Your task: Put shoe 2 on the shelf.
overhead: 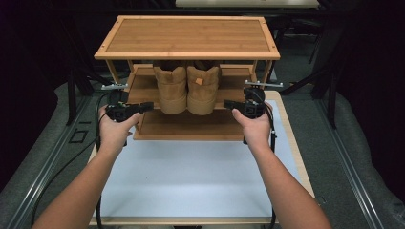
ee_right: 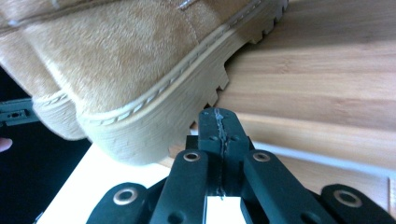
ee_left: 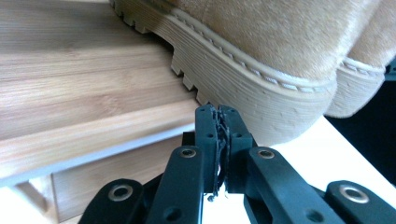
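Centrally in the high view, two tan boots (overhead: 187, 89) stand heels-out on the middle shelf of a bamboo rack (overhead: 187, 36); no writing reads on them. Left gripper (overhead: 149, 106) and right gripper (overhead: 227, 103) flank them, jaws together, empty. Below lies a white mat (overhead: 191, 176).

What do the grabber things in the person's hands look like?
Both the left gripper and the right gripper are black, with two flat jaws on bolted links with shiny metal rivets. A grey plate sits on top of each. Black cables trail back. The forearms are bare, with no sleeves.
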Demonstrator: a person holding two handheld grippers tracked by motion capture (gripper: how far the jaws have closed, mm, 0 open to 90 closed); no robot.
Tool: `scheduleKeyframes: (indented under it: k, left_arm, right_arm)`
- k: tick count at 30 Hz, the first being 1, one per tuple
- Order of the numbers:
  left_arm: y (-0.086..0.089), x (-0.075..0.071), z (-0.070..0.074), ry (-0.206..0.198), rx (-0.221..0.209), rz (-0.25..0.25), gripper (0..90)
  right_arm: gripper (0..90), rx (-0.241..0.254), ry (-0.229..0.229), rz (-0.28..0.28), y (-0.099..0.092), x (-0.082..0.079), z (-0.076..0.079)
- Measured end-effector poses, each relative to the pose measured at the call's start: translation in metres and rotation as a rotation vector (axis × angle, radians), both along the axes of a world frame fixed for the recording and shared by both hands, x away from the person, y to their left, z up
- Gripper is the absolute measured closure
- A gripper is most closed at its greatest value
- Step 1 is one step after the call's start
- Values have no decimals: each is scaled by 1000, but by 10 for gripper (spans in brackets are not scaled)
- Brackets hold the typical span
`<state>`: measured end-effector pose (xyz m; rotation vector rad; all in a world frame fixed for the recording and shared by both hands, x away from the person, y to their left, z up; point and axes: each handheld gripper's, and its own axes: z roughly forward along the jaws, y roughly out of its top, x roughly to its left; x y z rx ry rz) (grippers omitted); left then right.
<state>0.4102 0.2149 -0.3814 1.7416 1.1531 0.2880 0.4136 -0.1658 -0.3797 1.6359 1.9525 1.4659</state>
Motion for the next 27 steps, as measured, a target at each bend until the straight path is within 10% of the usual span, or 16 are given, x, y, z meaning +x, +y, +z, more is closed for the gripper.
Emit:
scheduleKeyframes:
  k: [15, 27]
  left_arm:
    - [33, -41, -18, -29, 40, -10, 794]
    - [64, -77, -83, 4, 53, -5, 676]
  right_arm:
    - [868, -62, -4, 5, -32, -42, -14]
    - [785, -43, 11, -13, -55, -84, -60]
